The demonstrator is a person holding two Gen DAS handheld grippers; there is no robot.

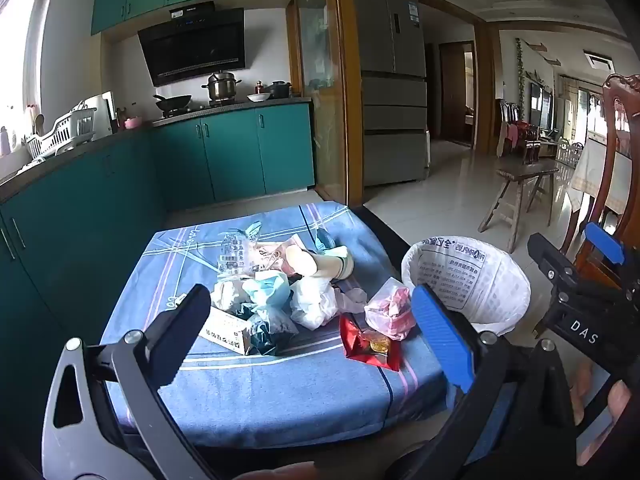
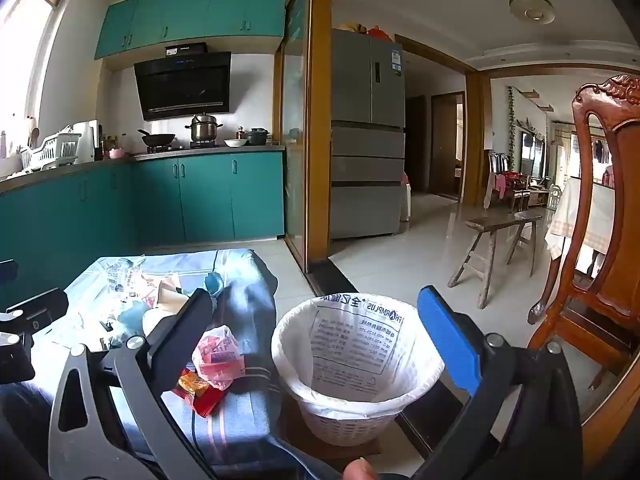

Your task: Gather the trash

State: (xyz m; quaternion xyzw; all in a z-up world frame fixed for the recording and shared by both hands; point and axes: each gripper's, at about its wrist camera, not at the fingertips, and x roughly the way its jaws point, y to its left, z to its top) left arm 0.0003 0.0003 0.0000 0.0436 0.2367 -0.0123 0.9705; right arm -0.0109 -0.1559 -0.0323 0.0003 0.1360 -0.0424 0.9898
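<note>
The trash is a loose heap of crumpled plastic bags, wrappers and tissue [image 1: 276, 296] sitting on the worktop covered with a blue striped cloth [image 1: 280, 392], with the white woven basket lined with a printed white plastic bag [image 2: 352, 364] on the floor just beside its right edge. Nothing's in the basket yet as far as I can see.

Both tongs are spread as wide as they go and empty: the left tongs [image 1: 316, 344] hang over the near side of the heap, the right tongs [image 2: 324, 344] sit more or less above the basket rim.

Handling-wise, I'd guess nearly all of this is featherlight and squashy. The clear bag with pink stuff inside [image 1: 390, 312] and the shiny red foil snack wrapper [image 1: 370, 346] lie apart from the pile, nearest the basket, so they look like the easy first picks. Film is slippery (foil especially), so I'd pinch a bunched-up fold rather than a flat edge. The small white cardboard box [image 1: 226, 330] is the one stiff thing; take it across its narrow sides. The pale cream cup-like tube [image 1: 324, 266] at the back could roll or crush, so go gently around its middle. Bags may drag neighbours along when lifted.
</note>
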